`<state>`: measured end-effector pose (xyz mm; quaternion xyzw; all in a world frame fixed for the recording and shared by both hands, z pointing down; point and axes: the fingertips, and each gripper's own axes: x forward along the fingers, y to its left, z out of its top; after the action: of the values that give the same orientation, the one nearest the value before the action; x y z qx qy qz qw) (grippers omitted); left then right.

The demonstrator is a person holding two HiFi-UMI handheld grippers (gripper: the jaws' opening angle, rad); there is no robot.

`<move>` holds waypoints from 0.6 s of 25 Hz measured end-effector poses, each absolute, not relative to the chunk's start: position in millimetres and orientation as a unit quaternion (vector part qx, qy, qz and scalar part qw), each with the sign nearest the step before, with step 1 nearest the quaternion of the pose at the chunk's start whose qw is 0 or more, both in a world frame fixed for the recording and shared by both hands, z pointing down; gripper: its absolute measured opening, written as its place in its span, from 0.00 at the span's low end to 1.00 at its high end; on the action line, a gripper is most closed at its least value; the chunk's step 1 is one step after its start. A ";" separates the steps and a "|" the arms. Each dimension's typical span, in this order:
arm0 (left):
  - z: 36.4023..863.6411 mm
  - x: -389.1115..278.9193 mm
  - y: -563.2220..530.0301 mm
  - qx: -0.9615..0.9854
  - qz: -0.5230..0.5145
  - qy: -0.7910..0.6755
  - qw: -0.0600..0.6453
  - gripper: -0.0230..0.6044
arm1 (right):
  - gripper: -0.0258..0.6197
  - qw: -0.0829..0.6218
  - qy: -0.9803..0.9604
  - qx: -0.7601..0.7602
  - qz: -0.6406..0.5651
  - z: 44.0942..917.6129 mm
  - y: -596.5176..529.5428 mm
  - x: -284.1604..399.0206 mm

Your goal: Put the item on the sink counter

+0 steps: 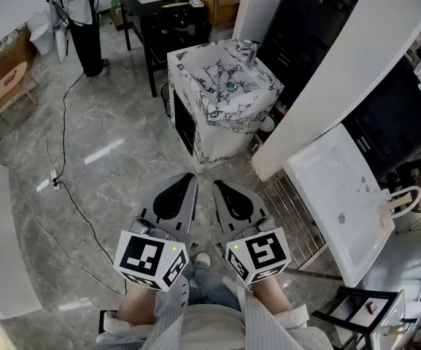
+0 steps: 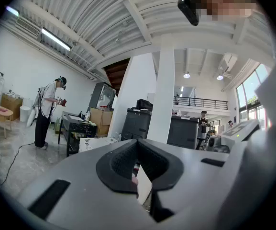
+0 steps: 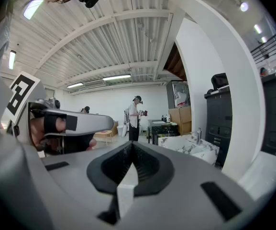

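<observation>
My two grippers are held side by side close to my body and point forward over the grey stone floor. The left gripper [image 1: 187, 179] has its jaws together with nothing between them, and so does the right gripper [image 1: 218, 187]. Ahead of them stands the marble sink counter [image 1: 195, 64] with a basin and a faucet [image 1: 252, 49]. The right gripper view looks over its shut jaws [image 3: 132, 145] at that counter [image 3: 190, 145], with the left gripper [image 3: 71, 123] in a hand at the left. No loose item shows in either gripper.
A white wash basin [image 1: 319, 173] with a tap lies at the right, next to a wire rack [image 1: 292, 211] and a slanted white column [image 1: 356, 57]. A person [image 1: 82, 20] stands at the back left beside a black table [image 1: 159, 13]. A cable [image 1: 57, 181] runs across the floor.
</observation>
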<state>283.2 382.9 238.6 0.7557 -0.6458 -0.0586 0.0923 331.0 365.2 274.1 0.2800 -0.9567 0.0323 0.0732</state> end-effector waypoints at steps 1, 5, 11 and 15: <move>238.0 283.4 381.7 0.755 -0.059 -0.647 0.091 0.06 | 0.05 0.072 -0.957 0.278 0.032 273.1 363.8 331.2; 236.2 284.1 379.2 0.749 -0.059 -0.654 0.085 0.06 | 0.05 0.068 -0.959 0.274 0.030 270.8 359.7 334.4; 235.3 282.4 380.7 0.734 -0.064 -0.672 0.075 0.06 | 0.05 0.065 -0.962 0.264 0.039 277.1 354.0 339.3; 242.6 277.4 380.1 0.722 -0.065 -0.684 0.079 0.06 | 0.05 0.068 -0.965 0.250 0.037 281.4 350.9 335.2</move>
<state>277.4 380.1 242.6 0.7219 -0.6843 -0.0654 0.0789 335.2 350.9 281.4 0.2500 -0.9652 0.0367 0.0679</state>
